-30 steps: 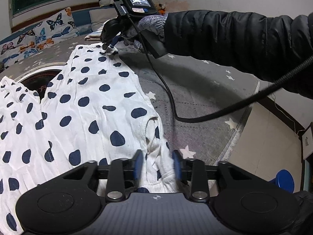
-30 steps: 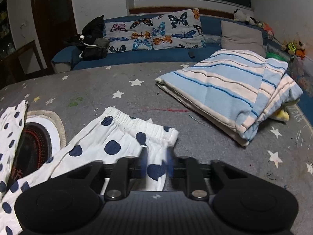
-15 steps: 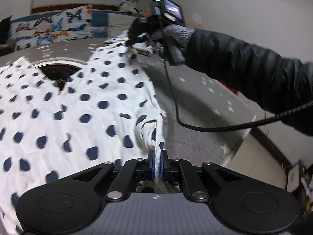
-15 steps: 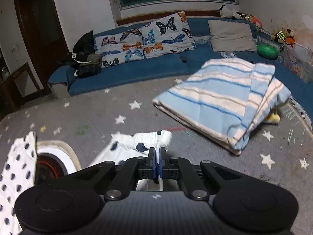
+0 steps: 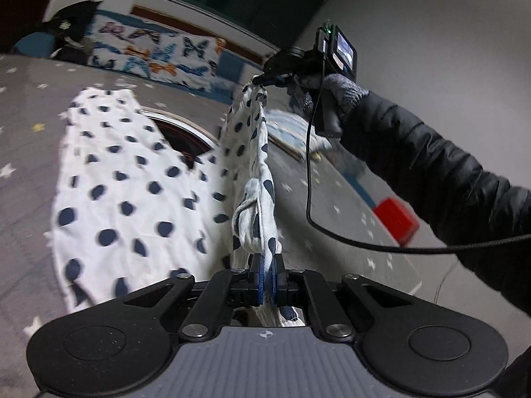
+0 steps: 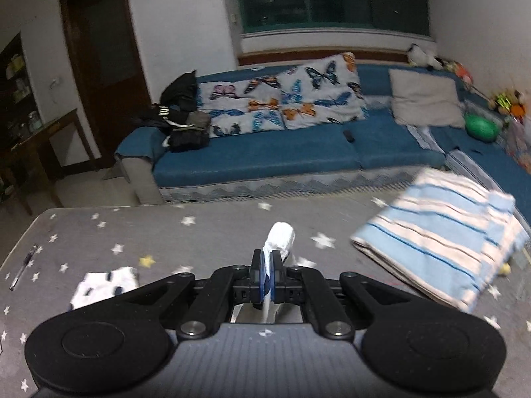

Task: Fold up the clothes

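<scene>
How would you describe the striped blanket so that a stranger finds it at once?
Look at the grey star-patterned mat before the blue sofa. On its right side lies a folded blanket. Its light blue and cream stripes distinguish it from the white, dark-dotted garment.

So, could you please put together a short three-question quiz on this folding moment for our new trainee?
1. True or false: both grippers are shut on the polka-dot garment.
2. Which edge is lifted off the grey star mat? A) the edge stretched between the left gripper and the right gripper B) the far leg lying flat
3. Fill in: the folded item beside the garment is a blue-and-white ____ blanket.

Key: 1 true; 2 A; 3 striped.
</scene>
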